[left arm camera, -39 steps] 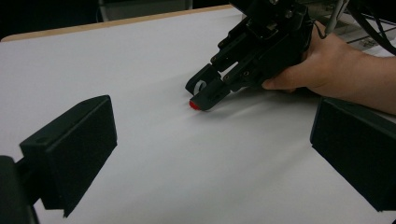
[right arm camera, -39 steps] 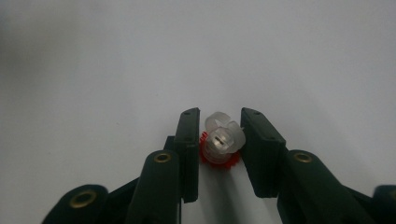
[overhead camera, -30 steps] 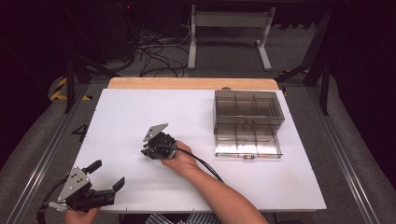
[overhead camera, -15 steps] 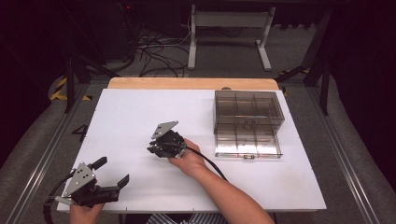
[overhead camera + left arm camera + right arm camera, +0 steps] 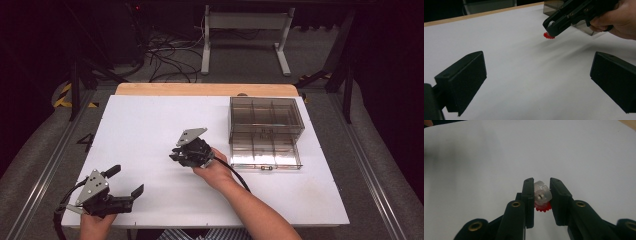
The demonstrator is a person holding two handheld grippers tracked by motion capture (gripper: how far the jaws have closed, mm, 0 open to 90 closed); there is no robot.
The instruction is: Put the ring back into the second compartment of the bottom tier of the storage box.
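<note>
We found the right gripper [image 5: 542, 195] at frame centre clamped on a small clear-and-red gear part [image 5: 541, 197]; the left gripper [image 5: 537, 82] stood wide open, empty.

Black two-jaw tongs [image 5: 175, 156] with brass-ringed screw holes, grey three-cornered top plates, trailing black cables.

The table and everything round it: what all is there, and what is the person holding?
Table: one, white top with a wooden far edge, centre.
Compartment box: one, clear smoky plastic, table's far right.
Small gear part: one, clear with a red toothed end, pinched in the right claw.
Cables: several, black, on the floor beyond the table.
Metal stand: one, grey, on the floor behind.
Left claw: black, jaws wide apart and empty, near left corner.
Right claw: black, over the table's middle.
</note>
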